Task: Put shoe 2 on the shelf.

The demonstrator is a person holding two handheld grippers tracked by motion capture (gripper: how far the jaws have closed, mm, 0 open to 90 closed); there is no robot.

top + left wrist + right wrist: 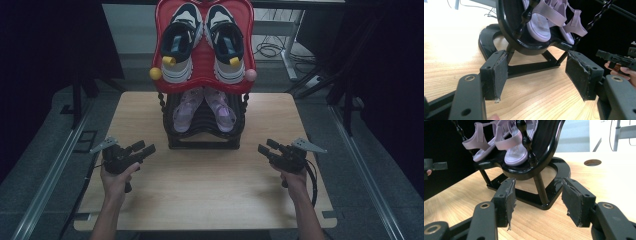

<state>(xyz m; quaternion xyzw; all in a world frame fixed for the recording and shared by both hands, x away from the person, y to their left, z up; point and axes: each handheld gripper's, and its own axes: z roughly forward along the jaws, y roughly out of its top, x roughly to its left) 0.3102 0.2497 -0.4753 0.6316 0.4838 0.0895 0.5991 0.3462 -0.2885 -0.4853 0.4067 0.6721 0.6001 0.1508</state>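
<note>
A: Pale wooden table [200,190], dark room around it. The shoe rack [204,137] stands at the far middle, ahead of you, between your grippers.

B: Which is nearer?

A: Neither; left gripper [145,149] and right gripper [265,148] both gape empty. Lilac sandals [204,110] fill the lower shelf, sneakers [202,42] the red top shelf.

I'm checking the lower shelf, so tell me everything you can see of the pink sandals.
The pink sandals are a small pale lilac pair with broad glossy straps and smooth soles, plastic by the look. They lie side by side, tilted, on the black lower tier of the shoe rack, under the red tier. Neither gripper touches them.
</note>
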